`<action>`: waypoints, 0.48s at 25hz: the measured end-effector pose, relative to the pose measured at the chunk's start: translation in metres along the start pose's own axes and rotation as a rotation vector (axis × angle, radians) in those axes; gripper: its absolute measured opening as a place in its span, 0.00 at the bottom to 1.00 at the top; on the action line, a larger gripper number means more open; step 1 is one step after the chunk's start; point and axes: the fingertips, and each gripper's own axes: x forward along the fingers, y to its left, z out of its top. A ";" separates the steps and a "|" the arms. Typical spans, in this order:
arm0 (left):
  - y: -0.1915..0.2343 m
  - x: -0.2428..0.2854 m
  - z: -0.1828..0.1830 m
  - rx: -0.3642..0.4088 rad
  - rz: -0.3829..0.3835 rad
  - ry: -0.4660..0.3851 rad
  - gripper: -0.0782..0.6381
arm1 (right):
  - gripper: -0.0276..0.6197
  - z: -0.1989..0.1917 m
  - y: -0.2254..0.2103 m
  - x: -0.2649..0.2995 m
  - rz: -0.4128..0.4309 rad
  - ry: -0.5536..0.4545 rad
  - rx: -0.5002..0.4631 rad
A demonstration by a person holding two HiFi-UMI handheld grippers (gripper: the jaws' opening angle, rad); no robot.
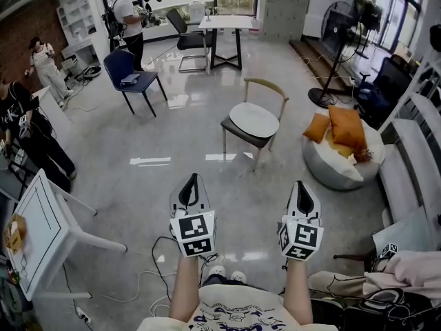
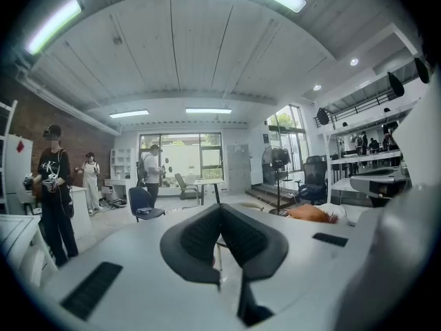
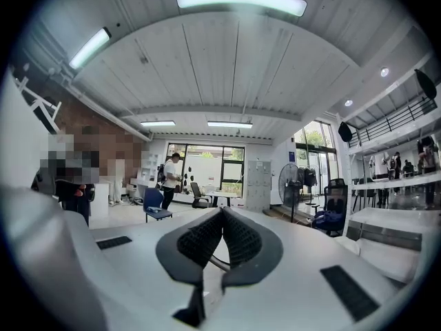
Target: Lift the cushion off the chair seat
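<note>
A round pale grey cushion lies flat on the seat of a wooden chair with a curved back, out on the shiny floor ahead of me. Both grippers are held level, well short of the chair. My left gripper is shut with nothing between its jaws, below and left of the chair. My right gripper is also shut and empty, below and right of it. In the left gripper view the left gripper has its dark pads together, and they hide most of the chair. The right gripper view shows the right gripper likewise closed.
A white beanbag with orange pillows sits right of the chair. A white bench runs along the right. A white table stands at the left, cables on the floor beside it. Beyond are a blue chair, a fan and people at the left.
</note>
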 end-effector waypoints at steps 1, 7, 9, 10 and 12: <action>-0.001 0.001 -0.003 0.000 0.002 0.000 0.13 | 0.07 -0.003 0.000 0.001 0.003 -0.002 0.004; -0.008 0.006 -0.025 0.000 0.005 0.019 0.13 | 0.15 -0.024 -0.002 0.013 0.035 0.013 0.027; -0.003 0.012 -0.025 -0.020 -0.001 0.027 0.18 | 0.20 -0.025 0.003 0.023 0.048 0.028 0.034; 0.000 0.016 -0.023 -0.033 -0.002 0.026 0.23 | 0.25 -0.024 0.006 0.028 0.055 0.036 0.039; 0.008 0.024 -0.018 -0.051 -0.002 0.015 0.33 | 0.37 -0.024 0.011 0.039 0.061 0.052 0.051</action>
